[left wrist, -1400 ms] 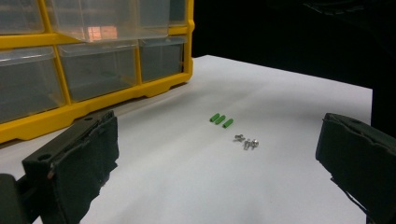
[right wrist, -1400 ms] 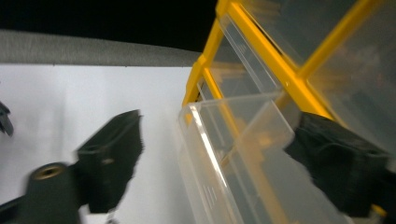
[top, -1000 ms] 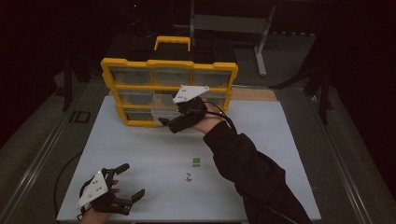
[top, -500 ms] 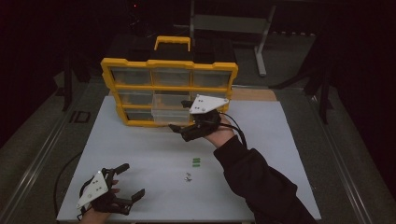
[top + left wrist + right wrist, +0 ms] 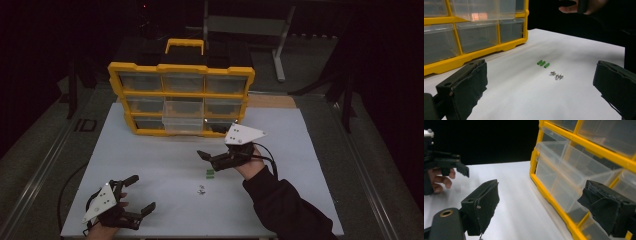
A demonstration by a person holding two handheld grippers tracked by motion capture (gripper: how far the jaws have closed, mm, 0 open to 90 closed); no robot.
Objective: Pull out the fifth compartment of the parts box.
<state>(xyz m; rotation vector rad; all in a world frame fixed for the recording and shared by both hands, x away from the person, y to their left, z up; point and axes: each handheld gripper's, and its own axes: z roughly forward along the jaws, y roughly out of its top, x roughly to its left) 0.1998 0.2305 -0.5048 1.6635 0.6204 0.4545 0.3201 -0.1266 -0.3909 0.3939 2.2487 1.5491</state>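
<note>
A yellow drawer organizer point(image 5: 180, 75) stands at the back of the white table point(image 5: 300, 150). Its bottom-middle clear drawer point(image 5: 182, 125) is pulled out part way, and in the right gripper view that drawer point(image 5: 564, 170) looks empty. My right gripper point(image 5: 210, 159) hovers open in front of the organizer, just above and behind three small green pieces point(image 5: 210, 173) and a few silver screws point(image 5: 201, 189). My left gripper point(image 5: 140, 195) rests open near the table's front left corner. In the left gripper view, its jaws frame the green pieces point(image 5: 543, 63) and the screws point(image 5: 556, 75).
The organizer point(image 5: 474, 37) holds several other clear drawers, all pushed in. A black case with a yellow handle point(image 5: 186, 45) sits behind it. A metal stand point(image 5: 280, 45) is at the back right. Dark floor surrounds the table.
My right gripper has drawn back from the organizer's bottom-middle drawer toward the person and slightly right, leaving the drawer pulled out. The left gripper has stayed put.
</note>
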